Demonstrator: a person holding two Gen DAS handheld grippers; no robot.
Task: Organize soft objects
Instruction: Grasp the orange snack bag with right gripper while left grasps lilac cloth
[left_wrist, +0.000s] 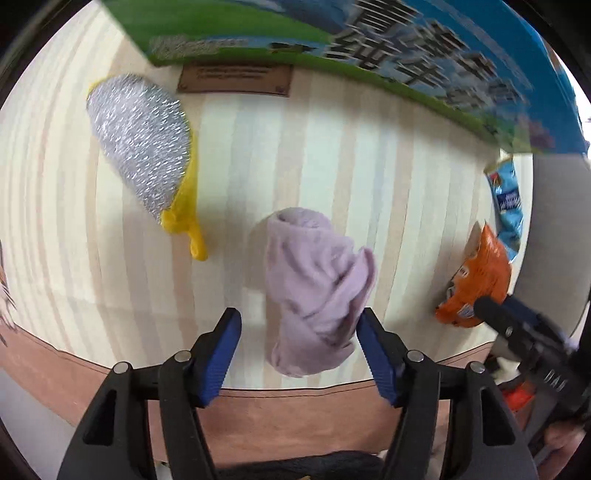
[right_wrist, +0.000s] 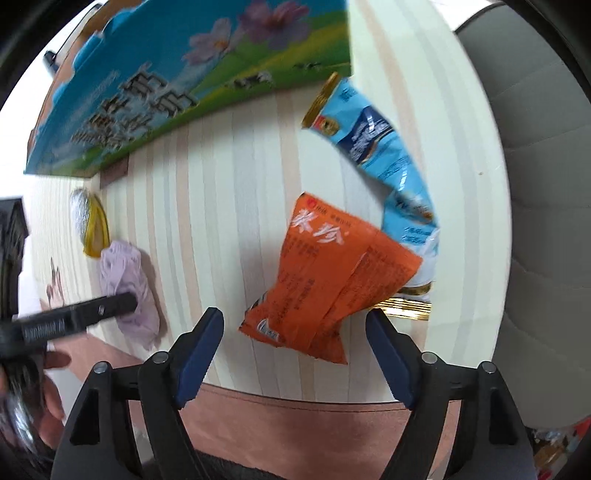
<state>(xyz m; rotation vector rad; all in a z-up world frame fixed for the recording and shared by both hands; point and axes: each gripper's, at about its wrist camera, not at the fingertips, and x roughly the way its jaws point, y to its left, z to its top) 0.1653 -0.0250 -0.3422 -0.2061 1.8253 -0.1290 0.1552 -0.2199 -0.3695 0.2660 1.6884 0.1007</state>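
Note:
A rolled lilac cloth (left_wrist: 317, 291) lies on the striped table, its near end between the fingers of my open left gripper (left_wrist: 299, 321); the right finger is at the cloth's edge. A silver scouring pad with yellow backing (left_wrist: 144, 144) lies to the far left. My open right gripper (right_wrist: 295, 328) straddles the near end of an orange snack bag (right_wrist: 325, 280). A blue snack bag (right_wrist: 376, 144) lies behind it. The cloth (right_wrist: 125, 280) and the pad (right_wrist: 86, 218) also show in the right wrist view.
A large green and blue printed carton (left_wrist: 406, 48) stands along the back of the table (left_wrist: 369, 155). A brown label plate (left_wrist: 236, 79) sits under its edge. A grey chair (right_wrist: 535, 147) is right of the table. The table's brown front edge (left_wrist: 295, 406) is just under both grippers.

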